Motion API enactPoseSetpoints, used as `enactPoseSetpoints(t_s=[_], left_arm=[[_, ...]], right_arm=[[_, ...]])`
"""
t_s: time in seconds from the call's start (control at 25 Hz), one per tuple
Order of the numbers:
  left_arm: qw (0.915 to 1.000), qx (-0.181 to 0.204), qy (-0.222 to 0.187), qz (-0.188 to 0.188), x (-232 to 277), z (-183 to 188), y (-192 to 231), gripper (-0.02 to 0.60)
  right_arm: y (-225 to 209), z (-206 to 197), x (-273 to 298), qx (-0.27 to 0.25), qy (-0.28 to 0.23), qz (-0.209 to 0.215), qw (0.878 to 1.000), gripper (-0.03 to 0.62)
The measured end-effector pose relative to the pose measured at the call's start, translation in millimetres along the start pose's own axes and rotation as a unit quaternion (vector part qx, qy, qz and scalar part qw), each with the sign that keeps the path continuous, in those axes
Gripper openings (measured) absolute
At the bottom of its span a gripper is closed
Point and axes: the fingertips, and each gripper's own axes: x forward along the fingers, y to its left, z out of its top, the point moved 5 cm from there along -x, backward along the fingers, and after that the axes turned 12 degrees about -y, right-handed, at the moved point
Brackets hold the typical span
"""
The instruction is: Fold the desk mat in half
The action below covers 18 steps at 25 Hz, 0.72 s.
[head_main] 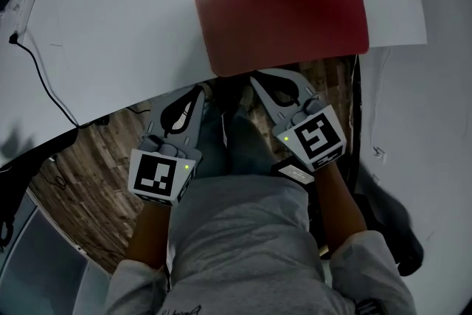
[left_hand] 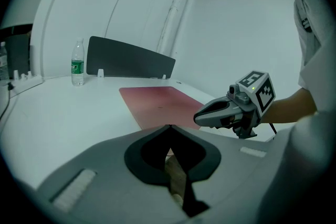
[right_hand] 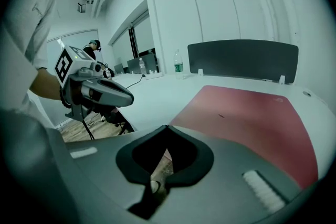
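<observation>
The dark red desk mat (head_main: 276, 4) lies flat on the white desk (head_main: 118, 33), with its near edge at the desk's front rim. It also shows in the left gripper view, mat (left_hand: 157, 105), and the right gripper view, mat (right_hand: 252, 113). My left gripper (head_main: 200, 90) and right gripper (head_main: 256, 77) hover side by side just off the desk's front edge, above the person's legs. Both point at the mat's near edge without touching it. Each is shut with nothing held. From each gripper's own camera, the left gripper (left_hand: 168, 126) and the right gripper (right_hand: 167, 126) show their tips meeting.
A dark divider panel (left_hand: 128, 60) stands at the desk's far side, with a water bottle (left_hand: 77, 63) next to it. A black cable (head_main: 40, 70) trails over the desk's left part. Wooden floor (head_main: 81, 188) lies below the grippers. Another person (right_hand: 94, 47) stands far off.
</observation>
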Motion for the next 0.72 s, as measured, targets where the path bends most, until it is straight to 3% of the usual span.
enactPoseSetpoints(t_s=[0.4,0.72], left_arm=[[0.9998,-0.017,0.004,0.004,-6.4,-20.9,7.6,0.020],[0.9993,-0.031,0.014,0.018,-12.6,-30.5,16.8,0.020]], right_arm=[[19.0,-40.0,34.3,-0.074,0.073,0.012,0.995,0.058],[30.8,-55.2,50.7,-0.176,0.122,0.005,0.977,0.108]])
